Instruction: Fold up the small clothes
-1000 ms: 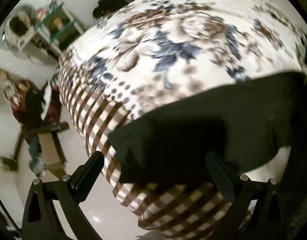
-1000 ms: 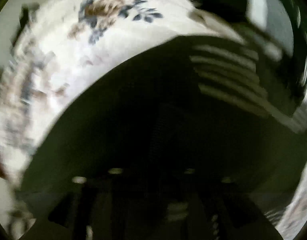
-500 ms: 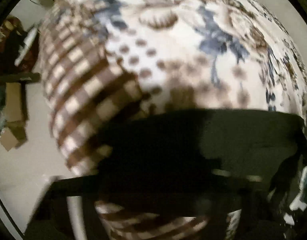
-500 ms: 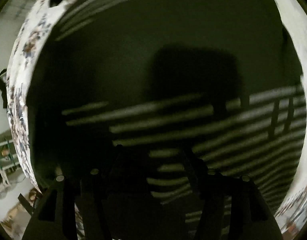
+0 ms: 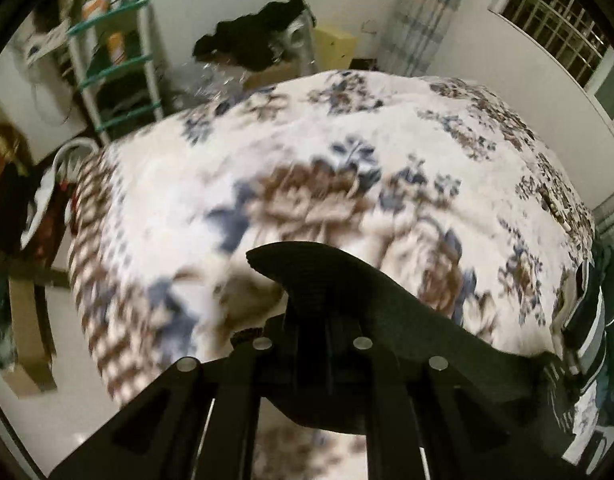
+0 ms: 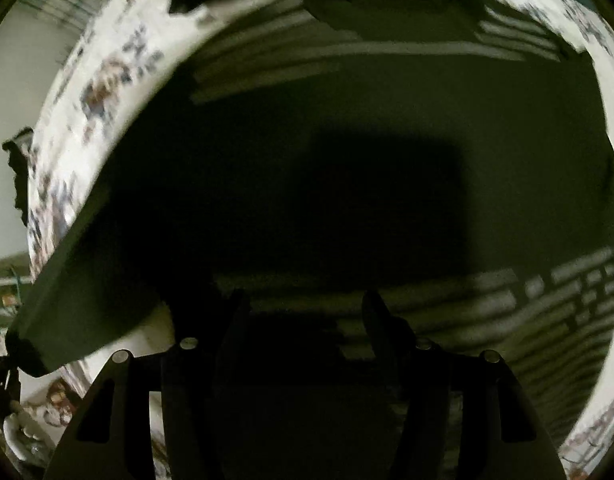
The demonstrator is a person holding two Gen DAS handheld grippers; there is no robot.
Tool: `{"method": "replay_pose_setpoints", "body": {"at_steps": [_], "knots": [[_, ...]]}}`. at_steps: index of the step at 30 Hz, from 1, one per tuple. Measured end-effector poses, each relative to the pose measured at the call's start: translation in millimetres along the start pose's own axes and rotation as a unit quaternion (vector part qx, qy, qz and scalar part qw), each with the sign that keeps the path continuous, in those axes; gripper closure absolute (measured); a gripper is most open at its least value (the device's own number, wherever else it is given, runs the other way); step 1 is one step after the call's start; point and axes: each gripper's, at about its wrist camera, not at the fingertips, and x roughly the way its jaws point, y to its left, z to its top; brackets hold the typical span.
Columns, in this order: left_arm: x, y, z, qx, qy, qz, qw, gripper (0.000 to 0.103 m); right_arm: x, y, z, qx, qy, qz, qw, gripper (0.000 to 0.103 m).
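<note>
A dark green garment with pale stripes (image 6: 347, 152) lies on the flower-patterned bedspread (image 5: 307, 168). My left gripper (image 5: 319, 320) is shut on a corner of the garment (image 5: 347, 280) and holds it lifted above the bed. In the right wrist view the garment fills most of the frame, one edge (image 6: 87, 280) raised at the left. My right gripper (image 6: 303, 308) is low over the garment with its jaws apart; whether the fingers touch the cloth is hidden in the dark.
A white and green shelf rack (image 5: 115, 64) stands beyond the bed's far left corner. A black cloth heap (image 5: 251, 44) and a yellow box (image 5: 335, 48) are behind the bed. More striped clothes (image 5: 591, 320) lie at the bed's right edge. Window (image 5: 559, 20) at right.
My left gripper has shut on the garment's corner and lifted it off the bed. My right gripper has stayed over the garment, the view shifting a little.
</note>
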Motion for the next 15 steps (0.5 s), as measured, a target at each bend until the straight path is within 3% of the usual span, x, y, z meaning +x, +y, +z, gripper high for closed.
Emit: {"method": "replay_pose_setpoints", "body": {"at_steps": [4,6,8,10,15], "knots": [[11,-16,22,0.021,0.000,-0.001,0.9998,0.096,25,38,34,0.009,-0.009,0.011,1.000,0.042],[7,-24,27,0.027,0.001,-0.004,0.9996,0.096,52,63,49,-0.016,0.018,-0.020,1.000,0.039],[-4,-38,28,0.041,-0.003,-0.009,0.9991,0.096,56,80,57,-0.033,0.015,-0.039,0.999,0.036],[-18,-56,27,0.059,-0.008,-0.016,0.9981,0.096,44,75,56,-0.029,0.013,-0.017,0.999,0.036],[-54,-135,14,0.132,-0.012,-0.038,0.9904,0.096,-11,2,44,0.030,-0.005,0.011,0.999,0.036]]}}
